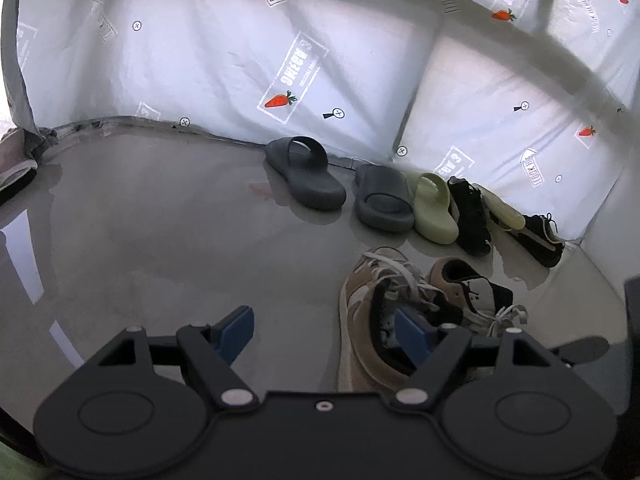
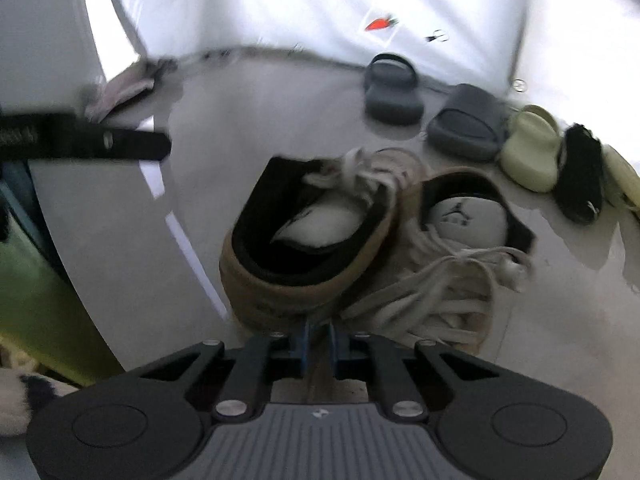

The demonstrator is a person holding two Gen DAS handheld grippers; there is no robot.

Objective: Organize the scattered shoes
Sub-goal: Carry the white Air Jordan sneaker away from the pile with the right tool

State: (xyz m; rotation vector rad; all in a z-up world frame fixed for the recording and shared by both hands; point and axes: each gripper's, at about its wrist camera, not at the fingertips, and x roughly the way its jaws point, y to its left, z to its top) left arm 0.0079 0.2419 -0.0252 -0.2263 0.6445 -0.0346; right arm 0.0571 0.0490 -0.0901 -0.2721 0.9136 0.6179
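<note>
A pair of tan sneakers with white laces lies on the grey floor. My right gripper [image 2: 318, 336] is shut on the heel rim of the nearer tan sneaker [image 2: 280, 280], and its mate [image 2: 460, 208] leans against it on the right. My left gripper [image 1: 322, 320] is open just left of the same tan sneaker [image 1: 360, 320], with its right finger [image 1: 412, 332] over the shoe's opening and nothing between the pads. Along the sheet stand two grey slides [image 1: 308, 172] [image 1: 384, 200], a green slide [image 1: 434, 208], a black sneaker [image 1: 470, 216], a second green slide [image 1: 504, 210] and another black sneaker [image 1: 540, 236].
A white printed sheet [image 1: 240, 72] walls in the floor at the back and right. A pale shoe [image 1: 16, 168] lies at the far left by the sheet's edge. A green object [image 2: 32, 300] stands low at the left in the right wrist view.
</note>
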